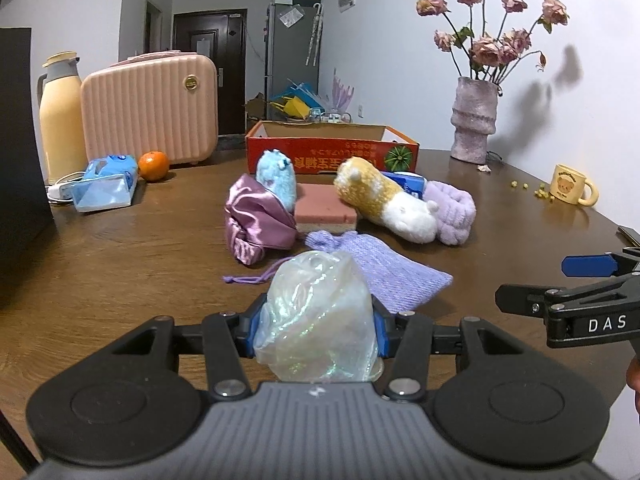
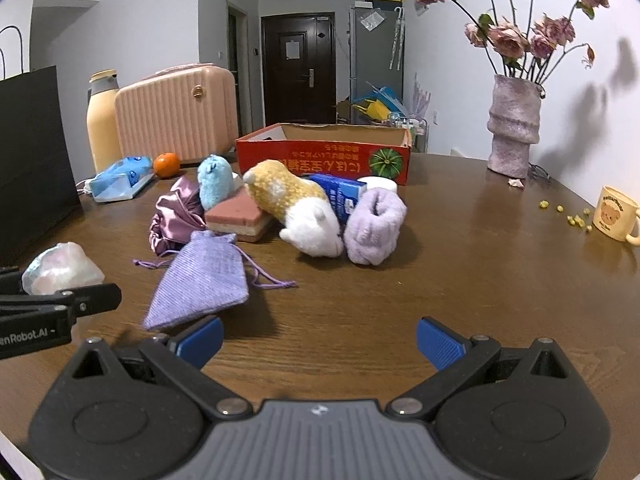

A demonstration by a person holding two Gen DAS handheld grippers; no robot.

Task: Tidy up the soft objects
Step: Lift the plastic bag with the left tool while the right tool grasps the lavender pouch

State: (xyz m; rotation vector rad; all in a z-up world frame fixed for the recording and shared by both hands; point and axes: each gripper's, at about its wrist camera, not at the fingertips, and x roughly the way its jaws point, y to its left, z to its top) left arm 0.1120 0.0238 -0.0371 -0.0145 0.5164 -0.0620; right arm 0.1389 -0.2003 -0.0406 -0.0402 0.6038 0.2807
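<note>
the left gripper [image 1: 316, 330] is clamped on a crumpled, iridescent translucent plastic bag [image 1: 318, 320], its blue pads pressing the bundle from both sides just above the brown wooden table [image 1: 120, 280]. the right gripper [image 2: 318, 338] stands wide apart with nothing between its blue pads.

as a judgement, the tidying is at an early stage. the red cardboard box with a green pumpkin printed on its side [image 1: 332, 152] sits at the back of the table, and what shows of its inside looks bare, though its floor is hidden from both views. the bag is the one soft thing in hand. the rest lie in a loose pile in front of the box: a shiny mauve satin drawstring pouch [image 1: 256, 220], a fluffy light-blue plush toy [image 1: 277, 180] leaning on it, a yellow-and-white plush animal [image 1: 384, 204] lying across a pink rectangular sponge block [image 1: 326, 208], a lilac fleecy band [image 1: 452, 212] touching the plush, and a flat lilac knitted drawstring bag [image 1: 392, 276] nearest the grippers.

the left wrist view shows the grip itself, which the right wrist view shows only from the side at its left edge. the right wrist view shows the blue carton [image 2: 340, 198] behind the plush far better, and the whole knitted bag with both cords.
</note>
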